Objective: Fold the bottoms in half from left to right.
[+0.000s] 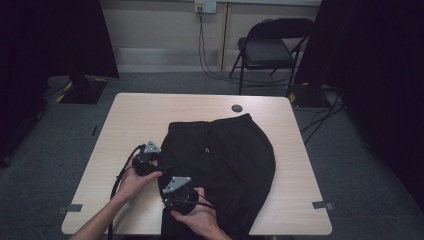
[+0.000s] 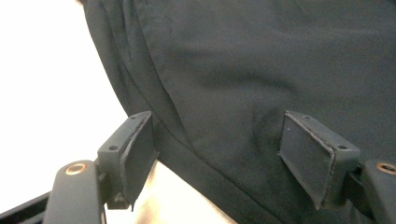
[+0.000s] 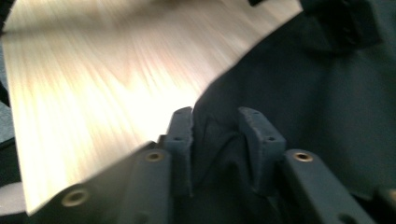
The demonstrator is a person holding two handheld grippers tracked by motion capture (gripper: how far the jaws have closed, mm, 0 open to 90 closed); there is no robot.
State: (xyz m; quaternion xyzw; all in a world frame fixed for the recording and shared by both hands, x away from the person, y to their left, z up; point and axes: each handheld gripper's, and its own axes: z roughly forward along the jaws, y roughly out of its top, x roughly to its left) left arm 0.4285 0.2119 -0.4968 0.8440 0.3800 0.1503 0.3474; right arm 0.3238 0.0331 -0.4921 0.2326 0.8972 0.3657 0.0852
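A pair of black shorts (image 1: 225,155) lies flat on the light wooden table (image 1: 150,110), waistband toward the far side. My left gripper (image 1: 156,165) sits at the shorts' left edge. In the left gripper view it (image 2: 217,135) stands open, its pads wide apart over the hem of the shorts (image 2: 261,70). My right gripper (image 1: 181,196) is lower on the same edge, near the table's front. In the right gripper view its jaws (image 3: 215,126) pinch a puckered fold of the shorts (image 3: 299,84) between the pads.
A small black round cap (image 1: 237,108) is set into the table beyond the waistband. Bare tabletop (image 3: 93,84) stretches left of the shorts. A black folding chair (image 1: 270,47) stands behind the table, and dark curtains hang on both sides.
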